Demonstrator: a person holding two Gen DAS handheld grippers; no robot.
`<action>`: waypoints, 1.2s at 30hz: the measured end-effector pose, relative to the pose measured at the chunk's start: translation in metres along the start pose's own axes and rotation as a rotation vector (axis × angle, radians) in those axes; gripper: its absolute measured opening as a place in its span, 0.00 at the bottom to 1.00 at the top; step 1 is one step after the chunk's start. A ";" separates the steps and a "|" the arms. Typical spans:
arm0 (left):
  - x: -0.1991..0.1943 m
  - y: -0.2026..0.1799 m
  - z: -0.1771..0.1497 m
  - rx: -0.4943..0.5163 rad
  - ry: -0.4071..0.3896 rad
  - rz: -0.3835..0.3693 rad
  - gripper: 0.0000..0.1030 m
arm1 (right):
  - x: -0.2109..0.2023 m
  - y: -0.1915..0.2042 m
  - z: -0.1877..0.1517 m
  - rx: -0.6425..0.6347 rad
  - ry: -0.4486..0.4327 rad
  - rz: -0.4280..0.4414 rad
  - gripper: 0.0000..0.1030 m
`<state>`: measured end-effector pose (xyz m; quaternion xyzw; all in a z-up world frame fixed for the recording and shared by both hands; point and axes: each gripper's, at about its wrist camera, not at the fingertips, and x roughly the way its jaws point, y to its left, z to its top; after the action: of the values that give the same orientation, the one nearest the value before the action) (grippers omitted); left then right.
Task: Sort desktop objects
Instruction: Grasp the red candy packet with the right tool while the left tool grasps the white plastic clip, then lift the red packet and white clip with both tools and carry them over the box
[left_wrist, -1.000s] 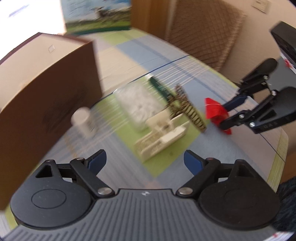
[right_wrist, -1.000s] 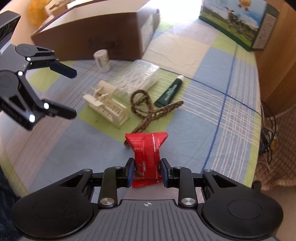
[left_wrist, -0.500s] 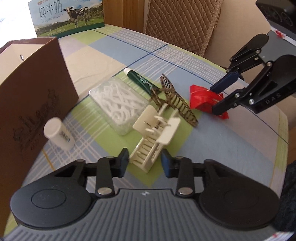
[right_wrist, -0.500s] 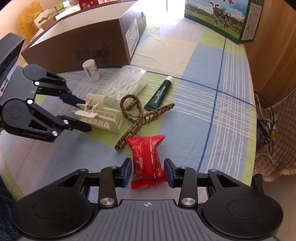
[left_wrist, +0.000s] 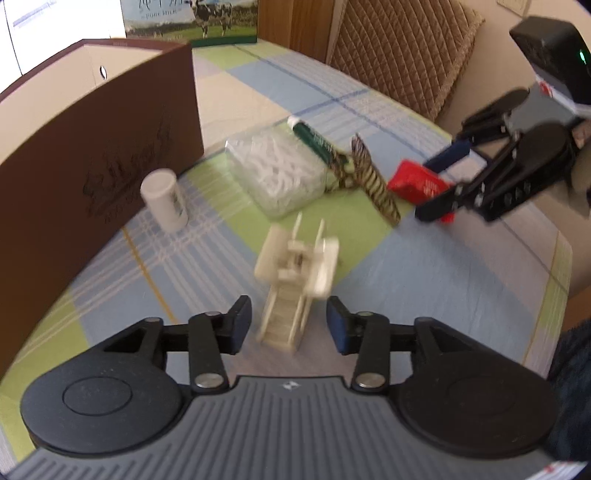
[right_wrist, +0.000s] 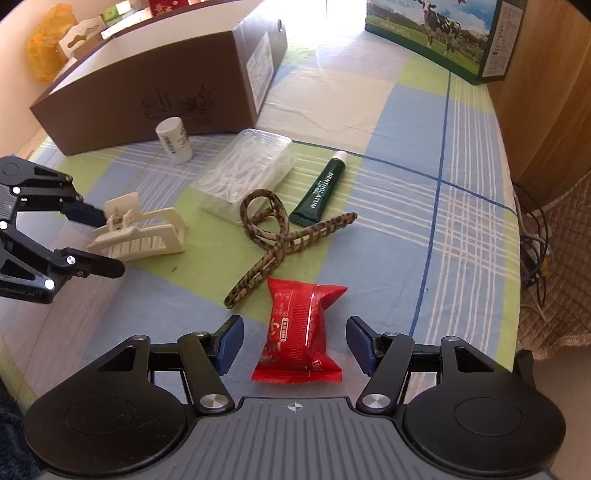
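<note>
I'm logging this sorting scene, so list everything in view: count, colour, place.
cardboard box: 1, brown, table's far left
milk carton: 1, green, far right
small bottle: 1, white, beside box
swab case: 1, clear, centre
lip gel tube: 1, green, right of case
hair clip: 1, cream, between left gripper's opening jaws
patterned clip: 1, brown, centre
snack packet: 1, red, between right gripper's opening jaws
left gripper: 1, black
right gripper: 1, black

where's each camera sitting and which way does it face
Left wrist: on the left tool, facing down along its opening fingers at the cream hair clip; the right tool shows at right.
Right wrist: on the right tool, facing down at the red snack packet between its opening fingers; the left tool shows at left.
Shared: clip, packet, brown box.
</note>
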<state>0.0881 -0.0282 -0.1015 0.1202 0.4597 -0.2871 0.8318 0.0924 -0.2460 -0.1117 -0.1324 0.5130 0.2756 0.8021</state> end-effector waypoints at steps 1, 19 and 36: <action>0.003 -0.002 0.003 0.004 -0.005 0.000 0.39 | 0.001 -0.001 0.000 0.005 0.001 -0.004 0.57; -0.002 0.000 -0.009 -0.060 0.023 0.119 0.27 | -0.005 0.003 -0.008 0.008 0.014 -0.035 0.22; -0.077 0.020 -0.032 -0.217 -0.078 0.238 0.27 | -0.032 0.068 0.025 -0.068 -0.056 0.162 0.22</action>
<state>0.0454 0.0310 -0.0561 0.0719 0.4377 -0.1396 0.8853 0.0620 -0.1881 -0.0676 -0.1097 0.4898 0.3604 0.7862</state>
